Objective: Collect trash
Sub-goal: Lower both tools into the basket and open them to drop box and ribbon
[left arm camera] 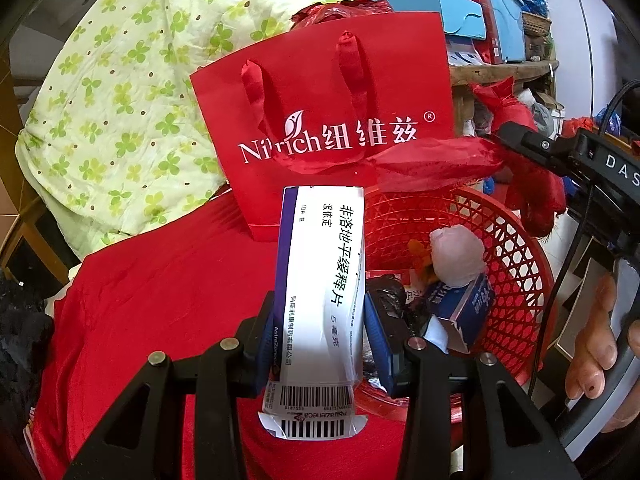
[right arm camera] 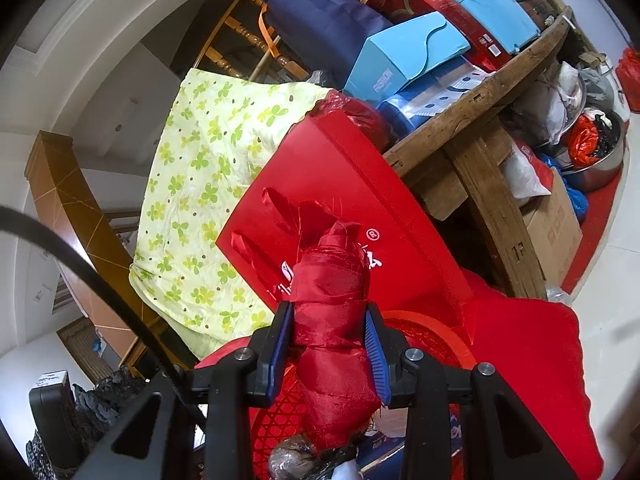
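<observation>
The left tool (left arm camera: 320,344) has its blue pads clamped on a long white cardboard medicine box with a purple edge and barcodes at the near end (left arm camera: 322,280), squeezing it by the long sides so the box sticks out forward, tilted down, its far end just at the rim of the round red plastic lattice basket (left arm camera: 516,248). That basket already holds some trash: a crumpled whitish wad (left arm camera: 456,256), a torn blue-and-white carton (left arm camera: 464,304) and a bit of black plastic film (left arm camera: 390,292). Over on the other side, the right tool (right arm camera: 330,344) is pinched on a rolled-up bundle of shiny red fabric (right arm camera: 332,304), pads pressing in on both sides, jaws only partway apart because the roll fills the gap. From the left wrist view you can see that same tool (left arm camera: 516,136) up at the right with a red strip of the fabric trailing leftward off it, above the basket, and a bare hand (left arm camera: 596,340) gripping its handle. Behind everything stands a glossy red paper gift bag with white "Nitrich" lettering and ribbon handles (left arm camera: 332,128), upright on a red cloth (left arm camera: 160,300), with a pale green clover-print quilt (left arm camera: 120,100) to its left. The old wooden bench (right arm camera: 472,120) further back is piled with blue and red boxes.
</observation>
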### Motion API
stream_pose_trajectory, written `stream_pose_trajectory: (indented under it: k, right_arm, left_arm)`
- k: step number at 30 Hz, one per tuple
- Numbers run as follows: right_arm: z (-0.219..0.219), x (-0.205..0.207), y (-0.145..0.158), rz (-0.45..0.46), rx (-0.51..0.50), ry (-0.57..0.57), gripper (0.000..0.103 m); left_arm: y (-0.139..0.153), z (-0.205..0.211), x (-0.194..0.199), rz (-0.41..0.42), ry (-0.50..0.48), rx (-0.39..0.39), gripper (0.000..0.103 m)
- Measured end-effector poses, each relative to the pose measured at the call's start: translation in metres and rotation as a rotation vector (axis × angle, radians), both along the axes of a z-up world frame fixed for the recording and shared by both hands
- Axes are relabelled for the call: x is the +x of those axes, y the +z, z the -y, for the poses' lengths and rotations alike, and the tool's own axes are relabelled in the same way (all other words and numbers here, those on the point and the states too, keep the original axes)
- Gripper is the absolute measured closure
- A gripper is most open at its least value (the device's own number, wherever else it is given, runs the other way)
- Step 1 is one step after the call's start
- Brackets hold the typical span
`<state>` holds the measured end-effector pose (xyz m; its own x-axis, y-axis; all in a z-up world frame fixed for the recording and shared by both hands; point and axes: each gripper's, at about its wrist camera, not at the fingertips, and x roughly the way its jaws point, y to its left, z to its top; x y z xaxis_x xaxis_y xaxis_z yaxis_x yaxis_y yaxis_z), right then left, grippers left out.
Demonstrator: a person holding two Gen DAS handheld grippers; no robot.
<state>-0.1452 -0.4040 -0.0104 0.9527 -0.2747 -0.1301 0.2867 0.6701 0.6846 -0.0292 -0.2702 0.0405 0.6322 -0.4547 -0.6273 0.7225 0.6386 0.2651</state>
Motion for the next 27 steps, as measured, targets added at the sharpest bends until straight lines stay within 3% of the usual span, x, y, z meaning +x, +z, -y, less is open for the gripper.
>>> stream_pose_trajectory:
  k: [27]
  right_arm:
    - [0.009, -0.016, -0.005, 0.009, 0.026, -0.015, 0.064]
  left_arm:
    - [-0.006, 0.021, -0.013, -0.006, -0.039, 0.006, 0.059]
